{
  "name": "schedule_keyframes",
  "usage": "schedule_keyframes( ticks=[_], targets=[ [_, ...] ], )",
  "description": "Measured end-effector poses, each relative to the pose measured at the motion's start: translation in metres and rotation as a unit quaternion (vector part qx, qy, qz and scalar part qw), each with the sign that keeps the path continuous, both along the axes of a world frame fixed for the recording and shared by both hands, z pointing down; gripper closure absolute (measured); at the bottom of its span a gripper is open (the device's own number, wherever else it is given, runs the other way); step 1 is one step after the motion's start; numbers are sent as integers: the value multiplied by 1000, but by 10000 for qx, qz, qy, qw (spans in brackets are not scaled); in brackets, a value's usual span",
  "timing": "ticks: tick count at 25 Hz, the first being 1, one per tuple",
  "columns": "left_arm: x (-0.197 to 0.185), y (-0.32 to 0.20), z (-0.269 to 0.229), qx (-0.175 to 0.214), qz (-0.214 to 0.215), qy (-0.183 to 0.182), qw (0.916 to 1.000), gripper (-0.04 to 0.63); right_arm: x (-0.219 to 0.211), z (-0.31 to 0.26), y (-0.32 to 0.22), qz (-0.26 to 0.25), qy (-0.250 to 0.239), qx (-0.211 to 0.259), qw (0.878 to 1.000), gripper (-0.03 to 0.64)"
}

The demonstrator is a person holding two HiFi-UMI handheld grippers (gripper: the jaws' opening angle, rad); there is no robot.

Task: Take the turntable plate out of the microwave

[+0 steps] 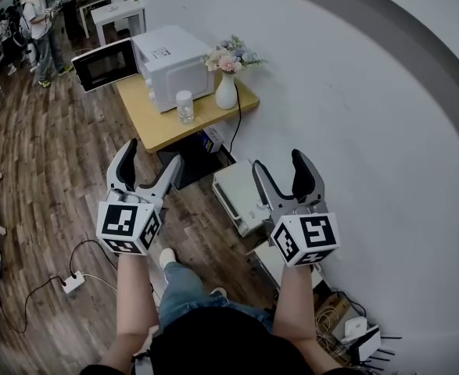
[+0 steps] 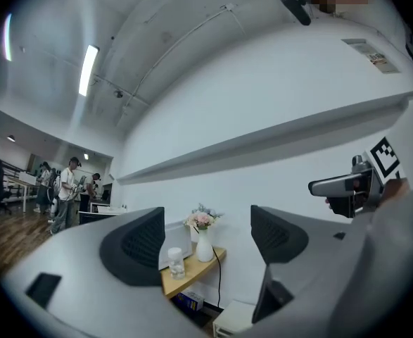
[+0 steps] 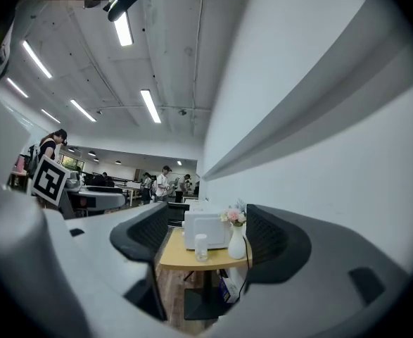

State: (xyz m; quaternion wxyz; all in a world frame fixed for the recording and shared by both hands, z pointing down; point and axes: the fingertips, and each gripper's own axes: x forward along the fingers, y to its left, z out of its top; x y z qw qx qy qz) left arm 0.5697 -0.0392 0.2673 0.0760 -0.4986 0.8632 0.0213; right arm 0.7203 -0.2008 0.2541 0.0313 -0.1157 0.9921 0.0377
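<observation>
A white microwave [image 1: 170,65] stands on a small wooden table [image 1: 155,127] against the wall, its door [image 1: 104,65] swung open to the left. The turntable plate is hidden from every view. Both grippers are held up well short of the table and point toward it. My left gripper [image 1: 151,156] is open with nothing between its jaws, and so is my right gripper [image 1: 280,162]. In the right gripper view the microwave [image 3: 206,229] shows far off between the open jaws. The left gripper view frames the vase [image 2: 205,245] and the table edge [image 2: 192,273].
A glass jar [image 1: 184,106] and a white vase of flowers [image 1: 227,84] stand on the table in front of and beside the microwave. A white box [image 1: 241,198] sits on the floor by the wall, a power strip [image 1: 73,282] at the left. People [image 1: 37,22] stand far back.
</observation>
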Motion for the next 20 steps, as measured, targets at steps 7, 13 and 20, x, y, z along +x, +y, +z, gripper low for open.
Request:
schedule_keyframes(
  ticks=[7,13,20],
  targets=[
    [-60,23,3,75,-298,248,9992,227,-60,-3,18,-286,9,-93,9995,281],
    [-132,42,4,190,-478,349,9981,227,-129,-11,26,-478,-132,-475,9976,281],
    [-213,56,18,-149,-525,419,9976,227,-222,-6,40,-542,57,-386,9978,281]
  ],
)
